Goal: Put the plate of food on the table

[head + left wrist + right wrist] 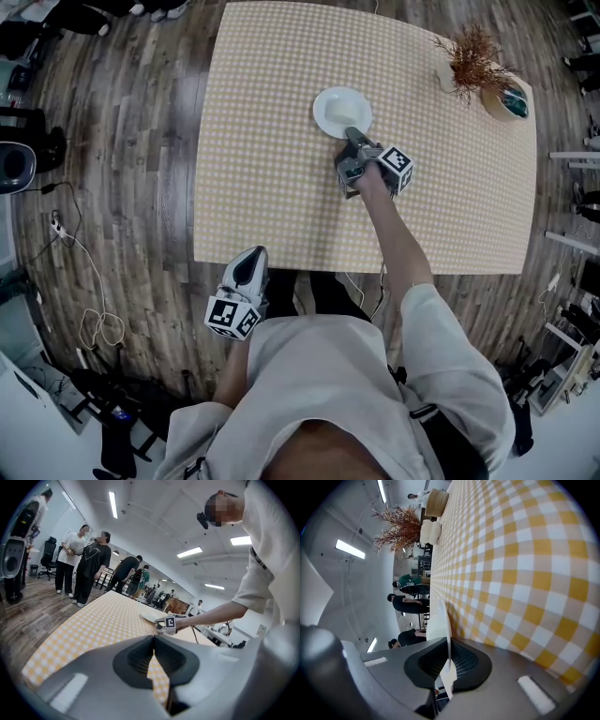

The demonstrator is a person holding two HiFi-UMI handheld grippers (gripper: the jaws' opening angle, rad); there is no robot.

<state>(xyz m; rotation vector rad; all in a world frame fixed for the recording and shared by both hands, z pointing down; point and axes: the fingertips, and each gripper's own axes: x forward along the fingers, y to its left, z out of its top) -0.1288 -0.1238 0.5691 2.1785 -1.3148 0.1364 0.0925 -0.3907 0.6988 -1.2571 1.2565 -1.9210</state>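
The right gripper (353,134) clamps the plate (342,112) by its near rim — it extends beyond toward the table's (272,141) far edge; the left gripper (248,267), jaws together and empty, hangs off the near edge.

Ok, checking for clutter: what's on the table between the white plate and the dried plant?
Nothing. In the head view, the stretch of checked tablecloth between the plate and the dried plant is bare.

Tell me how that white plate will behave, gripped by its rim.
The white plate looks rigid, probably ceramic: stiff but breakable. Its thin, smooth rim, pinched by the right gripper, may slip or pivot. Wide and shallow, it seems unlikely to tip.
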